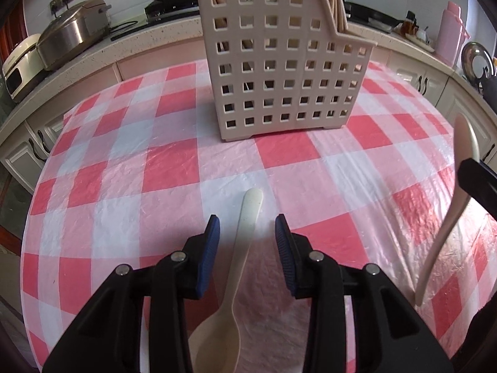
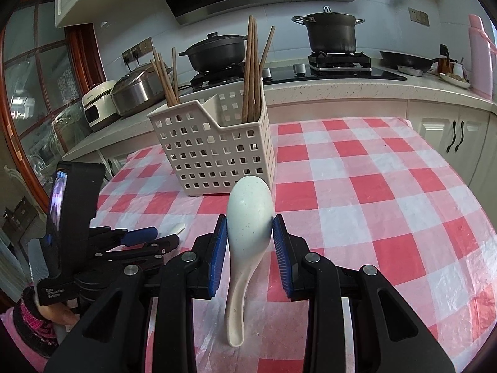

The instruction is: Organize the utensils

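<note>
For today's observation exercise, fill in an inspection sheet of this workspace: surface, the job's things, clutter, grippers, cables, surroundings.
Surface: table under a pink checked cloth, wrinkled plastic.
Job's things: white perforated caddy upright, holding wooden chopsticks; cream spoon lying flat on the cloth; speckled spoon gripped at its bowl, handle hanging down.
Clutter: nothing seen on the cloth.
Grippers: left gripper open astride the cream spoon; right gripper shut on the speckled spoon.
Cables: a cord on the counter by the rice cooker.
Surroundings: stove with black pots, pink thermos.
</note>
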Demonstrator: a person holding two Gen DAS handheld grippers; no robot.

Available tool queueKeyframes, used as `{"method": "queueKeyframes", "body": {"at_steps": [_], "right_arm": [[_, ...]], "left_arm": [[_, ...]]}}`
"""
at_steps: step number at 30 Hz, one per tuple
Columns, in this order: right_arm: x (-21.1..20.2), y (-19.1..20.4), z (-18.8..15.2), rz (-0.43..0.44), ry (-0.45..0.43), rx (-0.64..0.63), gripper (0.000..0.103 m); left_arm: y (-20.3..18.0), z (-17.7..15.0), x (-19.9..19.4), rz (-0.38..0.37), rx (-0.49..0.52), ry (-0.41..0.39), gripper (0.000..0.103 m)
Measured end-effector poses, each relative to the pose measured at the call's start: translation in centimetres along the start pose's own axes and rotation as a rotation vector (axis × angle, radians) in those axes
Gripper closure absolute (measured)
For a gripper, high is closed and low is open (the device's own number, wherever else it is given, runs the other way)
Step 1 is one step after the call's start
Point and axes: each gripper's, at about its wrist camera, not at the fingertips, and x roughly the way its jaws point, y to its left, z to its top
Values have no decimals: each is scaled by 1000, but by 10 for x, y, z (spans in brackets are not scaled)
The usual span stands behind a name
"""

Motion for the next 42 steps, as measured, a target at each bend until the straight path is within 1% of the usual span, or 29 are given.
{"method": "queueKeyframes", "body": {"at_steps": [1, 5, 7, 8, 9, 11, 15, 21, 24, 25, 26, 27, 32, 37, 40, 42], "right_arm": [[0, 0, 0, 0, 1, 1, 73], [-1, -1, 0, 1, -2, 4, 73], [-2, 0, 0, -1, -4, 5, 73], [-2, 0, 0, -1, -4, 5, 73], [-3, 0, -1, -2, -4, 6, 73], [-5, 0, -1, -5, -8, 4, 73], [-12, 1, 0, -14, -19, -1, 73], [-30, 9, 6, -19, -64, -26, 74], [-38, 13, 9, -19, -87, -40, 76], [-40, 15, 9, -20, -91, -43, 77], [-41, 16, 9, -20, -93, -46, 83], [-42, 16, 9, -20, -91, -47, 88], [-42, 16, 4, -27, -73, -41, 89], [-37, 3, -3, -57, -34, -14, 89], [-34, -2, -6, -62, -22, -8, 90], [-32, -4, -6, -61, -22, -6, 93]], "left_arm": [[0, 1, 4, 2, 1, 13, 71], [-1, 3, 6, 2, 12, 16, 73], [-2, 3, 6, -6, 24, 20, 78], [-4, 3, 5, -10, 33, 21, 85], [-6, 3, 5, -7, 42, 21, 89], [-9, 0, 3, 1, 50, 16, 91], [-6, -3, -7, -9, 25, -13, 92], [3, -4, -55, -46, -18, -141, 92], [6, -7, -73, -49, -26, -189, 92], [6, -8, -77, -50, -28, -199, 92], [7, -9, -81, -50, -31, -210, 92], [7, -11, -84, -51, -32, -216, 92], [5, -19, -95, -56, -25, -239, 92], [2, -26, -111, -50, -10, -282, 92], [1, -28, -113, -56, -8, -291, 92], [1, -28, -115, -61, -9, -294, 92]]}}
